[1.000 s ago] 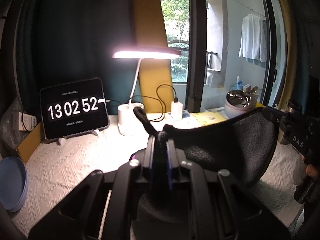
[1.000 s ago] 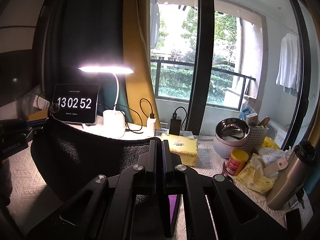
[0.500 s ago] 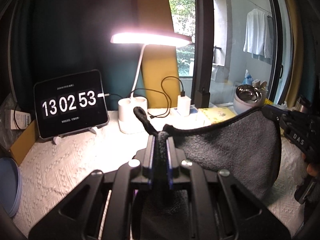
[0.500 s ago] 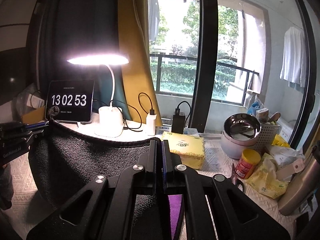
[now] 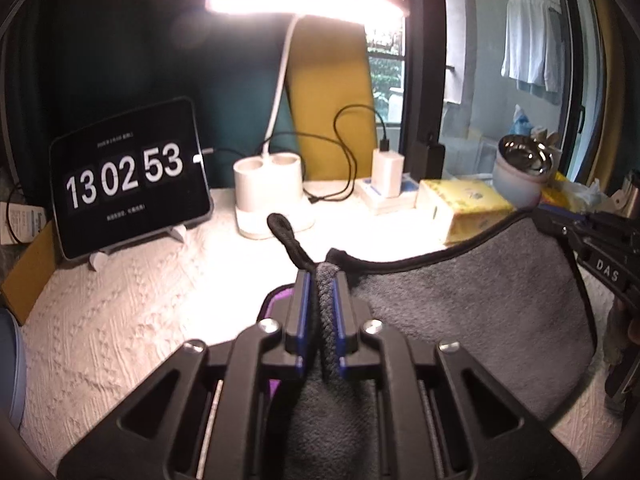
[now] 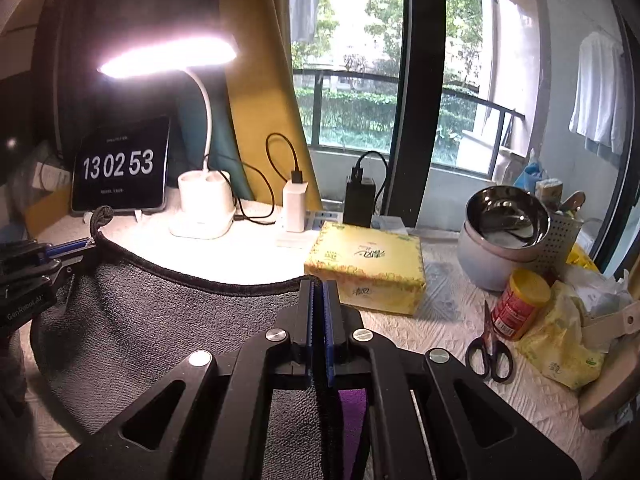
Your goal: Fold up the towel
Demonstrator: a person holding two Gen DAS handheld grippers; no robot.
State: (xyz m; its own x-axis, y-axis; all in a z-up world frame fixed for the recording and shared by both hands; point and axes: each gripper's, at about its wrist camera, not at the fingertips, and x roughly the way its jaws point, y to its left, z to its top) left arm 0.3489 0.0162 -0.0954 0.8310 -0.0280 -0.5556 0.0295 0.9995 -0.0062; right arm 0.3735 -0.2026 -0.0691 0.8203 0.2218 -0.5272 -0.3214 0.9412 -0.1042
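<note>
A dark grey towel (image 5: pixel 472 312) with black edging hangs between my two grippers above the white table cloth (image 5: pixel 120 312). My left gripper (image 5: pixel 322 280) is shut on one top corner, bunched between the blue pads, with the towel's black loop (image 5: pixel 286 236) sticking up past them. My right gripper (image 6: pixel 318 288) is shut on the other top corner. The towel (image 6: pixel 160 320) sags in a curve between them. In each view the other gripper shows at the frame edge, the right one (image 5: pixel 592 248) and the left one (image 6: pixel 36 264). A purple patch (image 6: pixel 352 408) shows under the right fingers.
At the back stand a clock tablet (image 5: pixel 128 176), a lit white desk lamp (image 5: pixel 268 188), chargers with cables (image 5: pixel 386 168) and a yellow tissue box (image 6: pixel 368 264). Right: a steel bowl (image 6: pixel 504 216), yellow-lidded jar (image 6: pixel 520 300), scissors (image 6: pixel 490 352), bags. A blue plate (image 5: pixel 10 364) lies far left.
Both grippers have moved forward and lower toward the back of the table, carrying the towel; the lamp, tablet and tissue box now look nearer. Both stay shut on the corners.
</note>
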